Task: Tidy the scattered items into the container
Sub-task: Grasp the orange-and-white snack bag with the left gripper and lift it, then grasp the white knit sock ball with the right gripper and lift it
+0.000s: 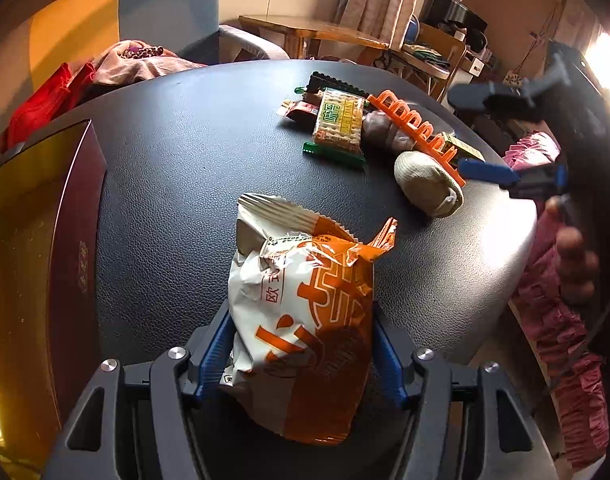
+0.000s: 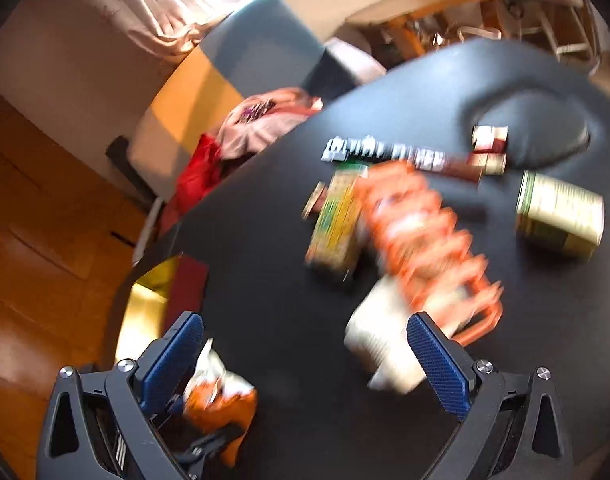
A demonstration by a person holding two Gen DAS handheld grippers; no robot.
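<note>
My left gripper [image 1: 301, 360] is shut on an orange and white snack bag [image 1: 305, 320], which sticks out forward above the black table [image 1: 177, 160]. The container, a dark red box with a gold inside [image 1: 45, 260], lies at the left edge of the table. The scattered items lie far right: a cracker pack [image 1: 339, 120], an orange plastic rack [image 1: 417, 128] and a rolled beige sock [image 1: 427, 188]. My right gripper [image 2: 305, 360] stands open and holds nothing. The beige sock [image 2: 381, 344] lies just inside its right pad [image 2: 437, 364]. That view is blurred.
A tin can [image 2: 561, 216] lies on its side at the right, past the orange rack [image 2: 425, 240]. A black toy-brick strip [image 2: 385, 152] and small packets lie behind the cracker pack [image 2: 337, 220]. Red and pink clothes [image 1: 105, 68] are heaped beyond the table's far left edge.
</note>
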